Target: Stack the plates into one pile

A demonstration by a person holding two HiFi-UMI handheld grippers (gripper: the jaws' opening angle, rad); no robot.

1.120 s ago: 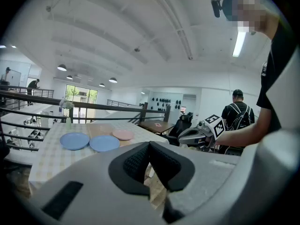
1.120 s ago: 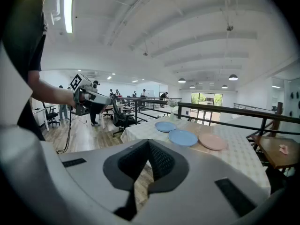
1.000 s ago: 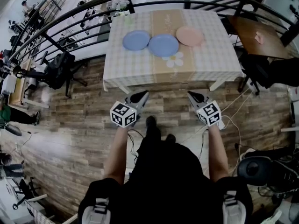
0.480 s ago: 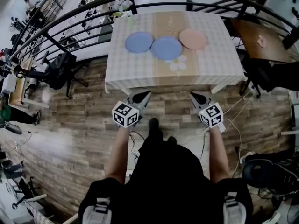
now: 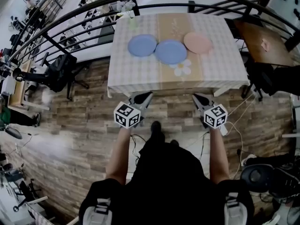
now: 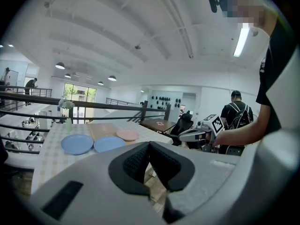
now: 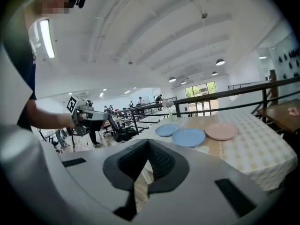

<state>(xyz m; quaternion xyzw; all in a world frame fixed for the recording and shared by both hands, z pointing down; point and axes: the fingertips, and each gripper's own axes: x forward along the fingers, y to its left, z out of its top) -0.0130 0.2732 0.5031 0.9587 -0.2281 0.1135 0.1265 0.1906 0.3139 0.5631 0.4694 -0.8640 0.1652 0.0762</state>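
Observation:
Three plates lie in a row on the checked tablecloth of the table (image 5: 136, 74): a blue plate (image 5: 142, 45) at the left, a second blue plate (image 5: 171, 51) touching it in the middle, and a pink plate (image 5: 198, 42) at the right. My left gripper (image 5: 146, 96) and right gripper (image 5: 197, 97) are held over the wooden floor just short of the table's near edge, both shut and empty. The left gripper view shows the row of plates (image 6: 108, 144) ahead beyond its closed fingertips. In the right gripper view the same plates (image 7: 189, 137) lie ahead and to the right.
A dark curved railing (image 5: 70, 22) runs behind and left of the table. A brown wooden table (image 5: 262, 36) and dark chairs stand to the right, an office chair (image 5: 58, 69) to the left. A small vase (image 5: 132, 20) stands at the table's far edge. Cables lie on the floor by my feet.
The table and plates have slid nearer in the head view as I step forward. Both grippers have come closer to the table's near edge and stay shut.

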